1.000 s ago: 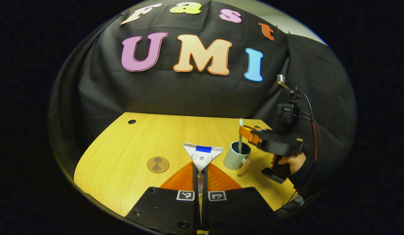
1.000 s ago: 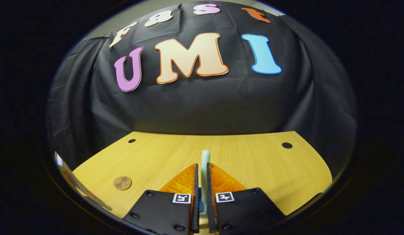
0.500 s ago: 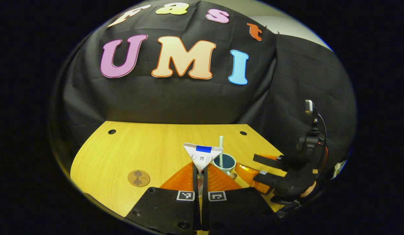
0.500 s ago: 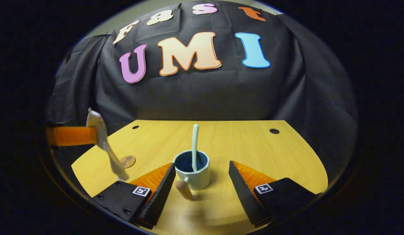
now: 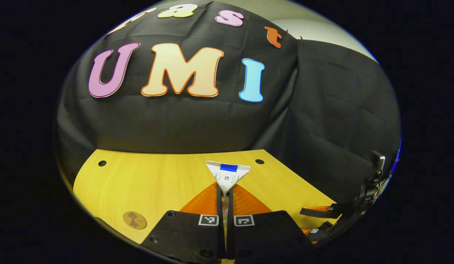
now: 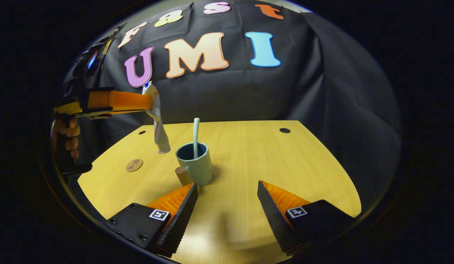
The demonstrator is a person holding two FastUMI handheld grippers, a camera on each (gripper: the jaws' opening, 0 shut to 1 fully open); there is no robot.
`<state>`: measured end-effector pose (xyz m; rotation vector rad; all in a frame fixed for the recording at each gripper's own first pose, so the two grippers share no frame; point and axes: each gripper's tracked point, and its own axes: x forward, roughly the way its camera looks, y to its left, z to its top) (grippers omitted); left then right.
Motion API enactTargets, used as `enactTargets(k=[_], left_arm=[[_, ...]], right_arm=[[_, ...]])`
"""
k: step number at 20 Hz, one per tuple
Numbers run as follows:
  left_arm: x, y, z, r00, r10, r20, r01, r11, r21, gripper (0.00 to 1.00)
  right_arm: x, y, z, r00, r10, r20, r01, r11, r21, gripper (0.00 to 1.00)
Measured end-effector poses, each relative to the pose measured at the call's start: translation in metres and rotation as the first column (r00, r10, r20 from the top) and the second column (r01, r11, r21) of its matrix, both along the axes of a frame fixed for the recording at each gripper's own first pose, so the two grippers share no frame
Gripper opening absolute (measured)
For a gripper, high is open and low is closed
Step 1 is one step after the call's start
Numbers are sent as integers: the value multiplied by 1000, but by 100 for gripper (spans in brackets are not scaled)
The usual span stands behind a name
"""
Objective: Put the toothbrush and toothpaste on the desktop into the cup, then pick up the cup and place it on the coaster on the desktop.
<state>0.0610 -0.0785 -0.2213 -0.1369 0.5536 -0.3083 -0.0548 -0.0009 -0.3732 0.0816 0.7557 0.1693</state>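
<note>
A grey-blue cup (image 6: 195,164) with a wooden handle (image 6: 182,175) stands on the wooden desktop (image 6: 248,154), and a pale toothbrush (image 6: 195,134) stands upright inside it. My right gripper (image 6: 227,189) is open, drawn back from the cup, with nothing between its fingers. My left gripper (image 5: 225,190) is shut on the white toothpaste tube (image 5: 227,175). In the right gripper view the left gripper (image 6: 148,102) holds the toothpaste tube (image 6: 158,126) hanging cap down, just left of the cup and above its rim. The round brown coaster (image 6: 134,165) lies left of the cup; the coaster (image 5: 134,220) also lies near the desk's front left.
Black cloth walls close the desk at the back and right. Small dark holes (image 6: 284,130) sit in the desktop near its far corners. A hand (image 6: 67,137) grips the left gripper's handle at the left. The right gripper (image 5: 322,220) appears low at the right edge.
My right gripper let go of the toothbrush into the cup, opened and pulled back. My left gripper carried the toothpaste tube rightward and higher, to beside the cup's rim.
</note>
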Motion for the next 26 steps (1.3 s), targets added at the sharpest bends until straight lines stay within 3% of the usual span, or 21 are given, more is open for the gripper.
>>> enactTargets(k=[6,11,16,19,21,23,24,26], left_arm=[[14,-27,-35,998,0,-61,-2,1000,-26,1],[3,-33,-67,992,15,-123,-11,1000,28,1],[-16,-32,-94,984,47,-174,-30,995,99,6],[-15,-23,-78,992,89,-91,-77,988,134,23],[-19,-11,-67,990,133,-46,-123,976,182,61],[-30,12,-56,980,201,-7,-195,956,217,99],[-35,21,-54,972,235,6,-230,949,215,97],[-50,46,-50,954,298,17,-295,931,216,96]], right_arm=[[-9,-21,-4,998,-51,-42,51,999,4,100],[-2,-23,-1,996,-60,-66,62,998,32,100],[8,-5,-1,991,24,-134,-14,997,79,98],[15,10,2,983,99,-154,-81,990,116,100],[18,19,2,974,148,-171,-126,983,137,95],[19,31,4,962,199,-187,-171,973,156,98],[21,36,4,955,217,-203,-188,970,155,94],[18,49,-1,934,244,-261,-206,965,163,98]])
